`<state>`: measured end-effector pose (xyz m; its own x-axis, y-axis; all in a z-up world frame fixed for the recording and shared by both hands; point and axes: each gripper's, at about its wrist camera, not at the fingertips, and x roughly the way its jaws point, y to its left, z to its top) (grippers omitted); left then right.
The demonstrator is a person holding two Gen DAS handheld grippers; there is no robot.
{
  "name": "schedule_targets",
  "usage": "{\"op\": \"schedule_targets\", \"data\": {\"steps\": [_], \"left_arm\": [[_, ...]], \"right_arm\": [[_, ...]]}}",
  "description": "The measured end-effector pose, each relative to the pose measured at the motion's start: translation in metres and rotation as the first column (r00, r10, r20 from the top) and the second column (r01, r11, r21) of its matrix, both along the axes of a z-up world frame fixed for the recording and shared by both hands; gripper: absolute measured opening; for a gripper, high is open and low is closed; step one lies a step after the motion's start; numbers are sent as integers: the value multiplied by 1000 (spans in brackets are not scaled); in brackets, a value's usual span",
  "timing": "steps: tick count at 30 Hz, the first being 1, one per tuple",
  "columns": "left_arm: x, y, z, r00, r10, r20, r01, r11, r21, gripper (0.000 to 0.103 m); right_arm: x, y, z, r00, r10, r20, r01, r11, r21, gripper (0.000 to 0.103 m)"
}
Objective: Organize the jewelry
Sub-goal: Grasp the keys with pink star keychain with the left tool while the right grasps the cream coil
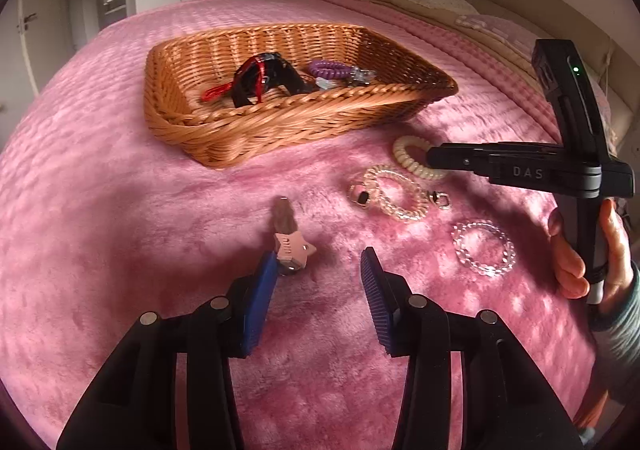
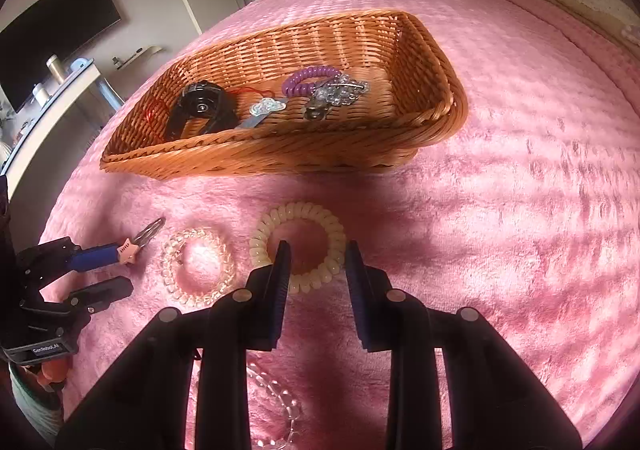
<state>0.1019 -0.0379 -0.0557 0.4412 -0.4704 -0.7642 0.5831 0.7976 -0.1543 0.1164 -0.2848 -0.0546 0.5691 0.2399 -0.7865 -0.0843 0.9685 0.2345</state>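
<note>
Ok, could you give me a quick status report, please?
Left gripper open beside star clip. Right gripper open, straddling cream coil bracelet. Basket path clear.

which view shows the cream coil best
Right wrist view: the whole cream coil lies ahead of the right gripper, one finger inside its ring. In the left wrist view that gripper covers part of it.

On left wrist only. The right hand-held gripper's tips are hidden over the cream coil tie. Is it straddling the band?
Observer: Yes. The right hand-held gripper has one fingertip inside the cream coil tie ring and the other outside, with a gap showing at both pads.
Operator: Anything else near its fingers?
Observer: The clear bead bracelet lies under the gripper's body, behind the tips, not between them.
</note>
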Motion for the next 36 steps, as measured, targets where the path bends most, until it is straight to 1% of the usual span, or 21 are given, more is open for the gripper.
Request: {"op": "schedule_targets", "data": {"steps": [2,4,6,8,10,12,13,14,16,17,19,20,21,23,31,36], "left_arm": [[-3,0,2,1000,-13,-1,13,1000,-17,42],[0,3,1,999,47,18,-47,999,9,42],[5,3,-2,997,81,5,-81,997,20,42],[6,-2,-3,995,98,23,-99,994,48,42],[6,-9,-4,994,107,37,-109,992,68,42],[9,-17,-6,992,120,41,-124,988,91,42],[9,-20,-9,991,126,50,-130,985,110,41],[9,-24,-11,990,127,64,-134,982,132,36],[7,-25,-10,988,129,80,-140,980,142,32],[6,-25,-10,988,133,84,-144,980,141,21],[7,-23,-10,987,139,79,-149,980,131,22],[7,-23,-10,987,140,80,-150,980,128,21],[6,-23,-9,986,140,86,-150,980,128,21],[5,-23,-9,986,140,94,-151,980,128,21],[-2,-16,-2,983,141,115,-150,986,71,21],[-11,-13,7,983,113,147,-117,993,18,21]], "right_arm": [[-2,1,1,1000,3,0,-3,1000,1,25],[-2,1,1,1000,-8,3,8,1000,-3,25],[-1,-1,1,1000,-28,10,29,1000,-4,25],[-2,-5,1,999,-50,22,50,999,-11,25],[0,-4,1,998,-50,28,51,999,-14,25],[1,2,0,998,-45,35,46,998,-41,25],[3,7,0,999,-38,34,40,997,-60,25],[4,12,-2,999,-33,32,35,996,-82,25],[5,17,-2,999,-29,37,33,992,-125,26],[6,19,-2,999,-26,39,31,990,-140,26],[6,23,-4,999,-20,40,26,987,-159,25],[6,24,-4,999,-19,44,26,986,-164,22],[6,24,-3,999,-17,45,25,985,-170,13],[5,26,-3,999,-10,53,18,985,-170,11],[-6,20,3,996,-3,84,14,991,-137,10],[-15,14,11,994,9,110,2,995,-99,10]]}}
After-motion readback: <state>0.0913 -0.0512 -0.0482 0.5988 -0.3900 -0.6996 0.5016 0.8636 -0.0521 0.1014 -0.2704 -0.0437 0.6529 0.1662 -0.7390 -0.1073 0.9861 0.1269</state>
